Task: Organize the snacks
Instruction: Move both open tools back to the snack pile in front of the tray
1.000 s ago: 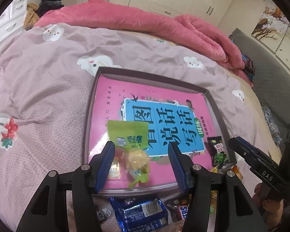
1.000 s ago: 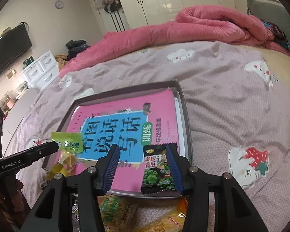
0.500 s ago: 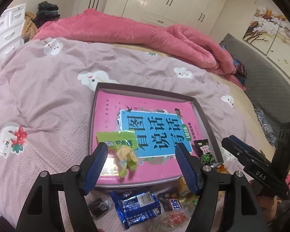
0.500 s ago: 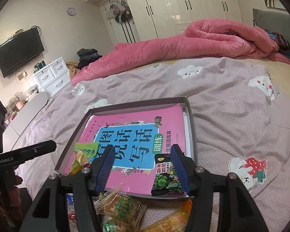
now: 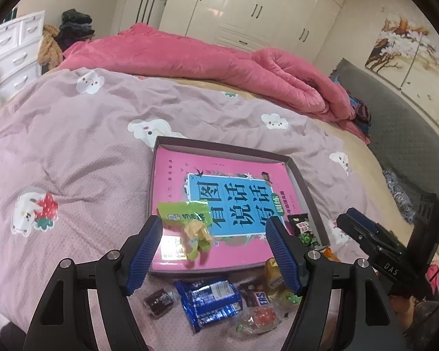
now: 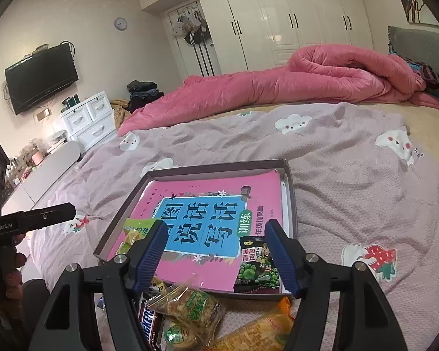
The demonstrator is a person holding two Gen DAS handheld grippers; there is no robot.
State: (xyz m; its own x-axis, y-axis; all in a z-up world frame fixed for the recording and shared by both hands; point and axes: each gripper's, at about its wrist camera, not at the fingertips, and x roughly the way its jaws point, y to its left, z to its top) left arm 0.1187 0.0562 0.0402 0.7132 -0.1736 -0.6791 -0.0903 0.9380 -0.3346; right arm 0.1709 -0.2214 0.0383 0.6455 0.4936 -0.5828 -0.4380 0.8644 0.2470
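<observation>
A shallow grey box (image 5: 304, 188) lined with a pink book (image 5: 172, 175) lies on the bed. In it lie a green-and-yellow snack bag (image 5: 191, 223) at the near left and a black green-pea packet (image 5: 303, 229) at the near right. My left gripper (image 5: 215, 256) is open and empty, above the box's near edge. My right gripper (image 6: 216, 256) is open and empty; the pea packet (image 6: 256, 261) lies by its right finger. Loose snacks lie in front of the box: a blue packet (image 5: 209, 299), a Snickers bar (image 6: 149, 323), a clear cake packet (image 6: 190, 302).
The bed has a mauve patterned cover (image 5: 73, 146) and a rolled pink duvet (image 5: 190, 58) at the far side. A grey headboard (image 5: 404, 122) stands at the right, white drawers (image 6: 90, 120) and a wall TV (image 6: 41, 76) at the left.
Both grippers have opened, let go of their packets in the box and drawn back up and toward me. The green bag and the pea packet now lie loose on the book.
</observation>
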